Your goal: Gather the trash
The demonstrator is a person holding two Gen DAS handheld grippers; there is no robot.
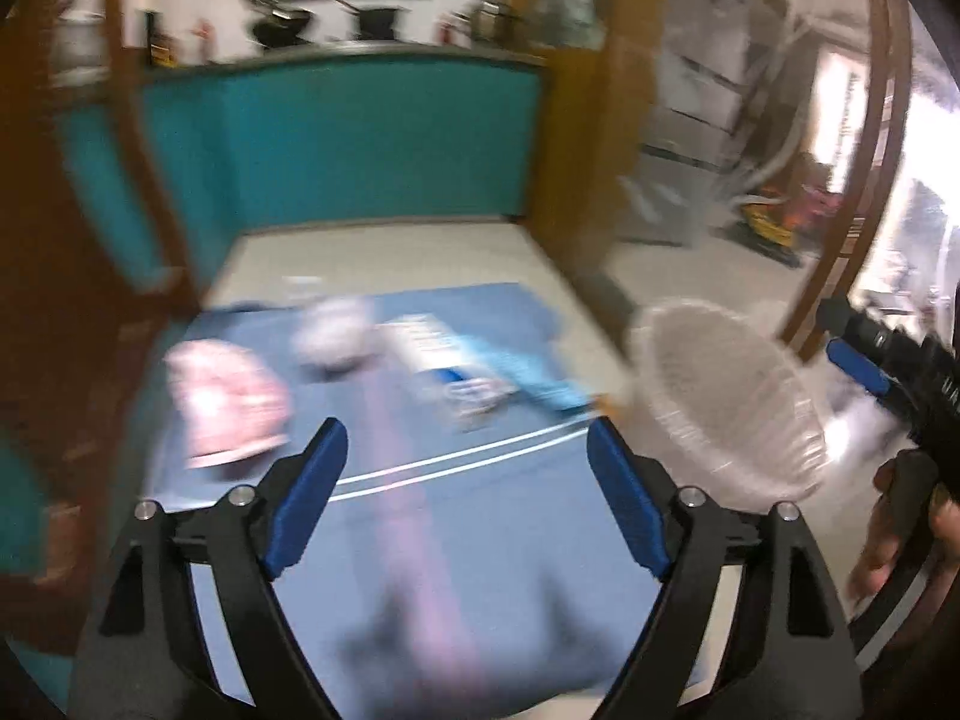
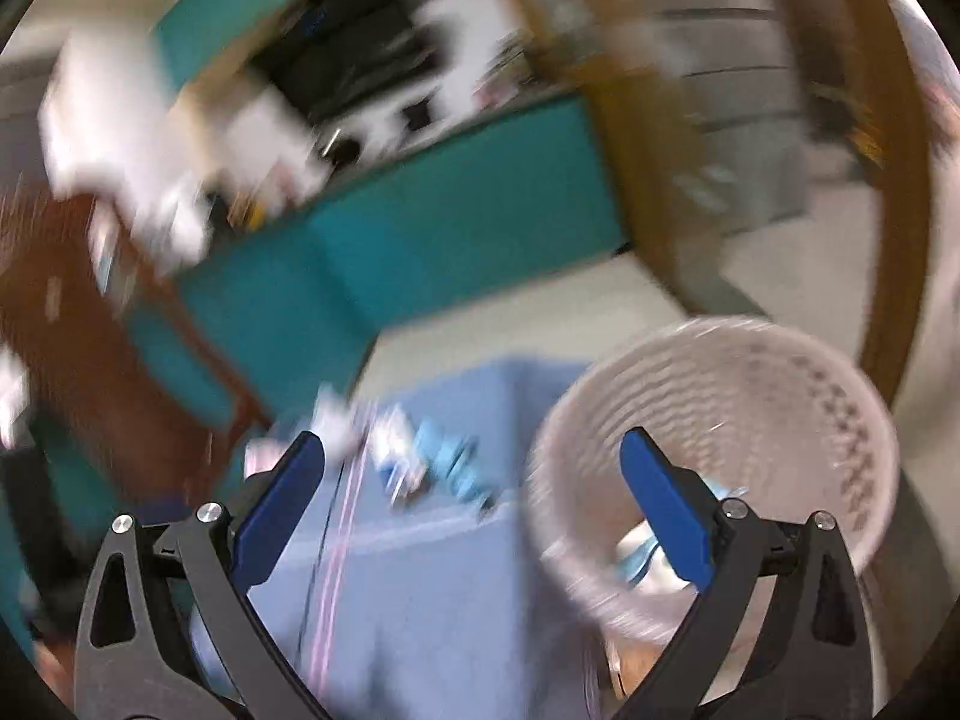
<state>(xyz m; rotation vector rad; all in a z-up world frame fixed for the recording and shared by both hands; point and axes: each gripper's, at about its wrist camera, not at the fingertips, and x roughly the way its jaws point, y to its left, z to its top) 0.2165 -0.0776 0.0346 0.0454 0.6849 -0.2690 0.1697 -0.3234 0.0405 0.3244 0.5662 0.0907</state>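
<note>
Between pickups: you had both grippers spread and empty, with litter left on the blue mat.

Left wrist view: your left gripper [image 1: 465, 468] stood wide open, nothing between its pads; the pink crumpled wrapper [image 1: 225, 402] lay at ten o'clock, a white crumpled wad [image 1: 333, 333] at eleven, a light-blue flattened carton [image 1: 480, 369] at twelve, all on the blue floor mat [image 1: 480, 540]. The white mesh plastic wastebasket [image 1: 729, 402] sat at two o'clock, your right gripper [image 1: 855, 363] beyond it. Right wrist view: its jaws gaped empty, the wastebasket [image 2: 720, 450] at two o'clock already holding scraps. Next, I judge, you needed to reach for the wrapper; the brown wooden chair leg [image 1: 144, 180] crowded that side.
</note>
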